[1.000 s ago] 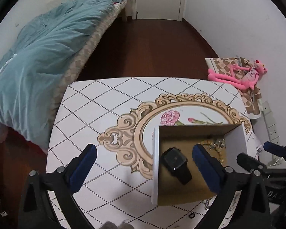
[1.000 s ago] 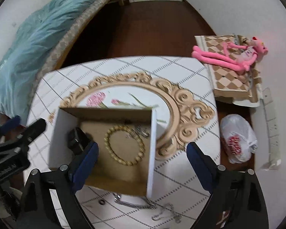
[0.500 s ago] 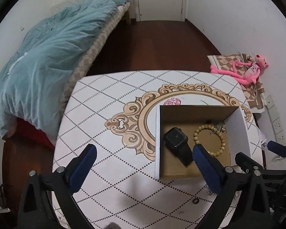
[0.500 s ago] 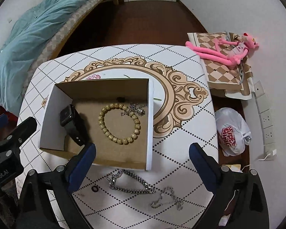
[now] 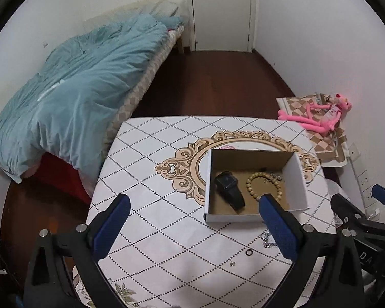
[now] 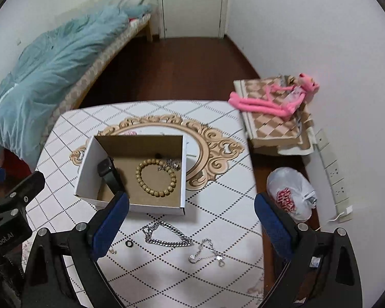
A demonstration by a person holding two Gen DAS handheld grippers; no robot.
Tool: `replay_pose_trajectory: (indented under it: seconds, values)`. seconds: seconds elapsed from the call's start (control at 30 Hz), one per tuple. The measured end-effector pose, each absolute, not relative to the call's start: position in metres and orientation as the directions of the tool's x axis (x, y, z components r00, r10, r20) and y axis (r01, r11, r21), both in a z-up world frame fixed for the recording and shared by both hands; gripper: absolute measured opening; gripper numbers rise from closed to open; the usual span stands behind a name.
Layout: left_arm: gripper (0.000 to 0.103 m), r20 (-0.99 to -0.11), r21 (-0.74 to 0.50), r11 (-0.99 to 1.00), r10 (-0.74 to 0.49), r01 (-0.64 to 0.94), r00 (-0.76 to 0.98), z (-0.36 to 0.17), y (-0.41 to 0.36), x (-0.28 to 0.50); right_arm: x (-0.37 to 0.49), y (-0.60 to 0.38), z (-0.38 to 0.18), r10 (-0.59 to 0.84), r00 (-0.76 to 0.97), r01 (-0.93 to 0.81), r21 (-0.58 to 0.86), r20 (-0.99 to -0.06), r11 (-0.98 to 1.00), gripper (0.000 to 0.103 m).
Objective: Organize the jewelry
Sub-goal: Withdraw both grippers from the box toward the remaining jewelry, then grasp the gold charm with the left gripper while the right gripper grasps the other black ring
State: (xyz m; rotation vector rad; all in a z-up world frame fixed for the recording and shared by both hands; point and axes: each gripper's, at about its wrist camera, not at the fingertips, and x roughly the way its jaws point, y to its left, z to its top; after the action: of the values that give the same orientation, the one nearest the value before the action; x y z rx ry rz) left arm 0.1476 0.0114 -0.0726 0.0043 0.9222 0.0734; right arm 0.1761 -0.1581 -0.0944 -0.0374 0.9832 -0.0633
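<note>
An open white cardboard box (image 6: 183, 177) (image 5: 299, 179) stands on the patterned table (image 6: 218, 205). Inside lie a black watch (image 6: 107, 170) (image 5: 228, 187), a wooden bead bracelet (image 6: 155, 177) (image 5: 264, 186) and a small silver piece (image 6: 170, 165). In front of the box on the table lie a thick silver chain (image 6: 166, 234), a thin silver bracelet (image 6: 205, 252) and a small black ring (image 6: 128, 243) (image 5: 248, 252). My left gripper (image 5: 195, 223) and right gripper (image 6: 191, 220) are both open and empty, held above the table's near side.
A bed with a teal duvet (image 5: 71, 97) is to the left. A pink plush toy (image 6: 274, 100) lies on a checked box by the right wall. A white plastic bag (image 6: 290, 195) sits on the floor to the right of the table. A door (image 6: 192, 2) is at the back.
Both grippers have pulled back and up from the box. More of the table, the loose chains and the room now shows. The jewelry has not moved.
</note>
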Motion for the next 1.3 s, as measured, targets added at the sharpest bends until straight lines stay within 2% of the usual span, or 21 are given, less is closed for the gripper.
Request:
replay_pose_trajectory:
  seconds: [0.3,0.57,0.73,0.97,1.1,1.23,1.3]
  values:
    - [0.102,-0.758,0.027,0.999,0.051,-0.046,0.650,-0.047,0.004,0.115,0.139,-0.162,-0.060,-0.058,0.613,0.051,-0.034,-0.788,0.998,0.099]
    - [0.102,-0.778,0.010,0.998,0.043,-0.056,0.627,-0.055,0.006,0.110,0.130,-0.166,-0.067,-0.020,0.602,0.053,0.015,-0.798,0.998,0.099]
    - [0.102,-0.817,0.017,0.997,0.053,-0.069,0.575,-0.088,0.007,0.110,0.129,-0.182,-0.098,-0.006,0.550,0.087,0.050,-0.835,0.995,0.099]
    - [0.102,-0.878,0.060,0.997,0.080,-0.058,0.472,-0.150,0.003,0.108,0.120,-0.216,-0.170,-0.014,0.446,0.175,0.073,-0.895,0.982,0.099]
    - [0.102,-0.914,0.028,0.998,0.048,-0.056,0.402,-0.184,0.006,0.104,0.110,-0.228,-0.211,-0.024,0.395,0.206,0.064,-0.918,0.977,0.099]
    - [0.102,-0.929,-0.028,0.999,-0.012,-0.038,0.370,-0.204,0.003,0.101,0.105,-0.238,-0.229,-0.036,0.388,0.235,0.061,-0.921,0.970,0.099]
    - [0.101,-0.928,-0.042,0.999,-0.033,-0.015,0.372,-0.210,-0.004,0.101,0.104,-0.241,-0.234,-0.055,0.396,0.248,0.049,-0.917,0.967,0.094]
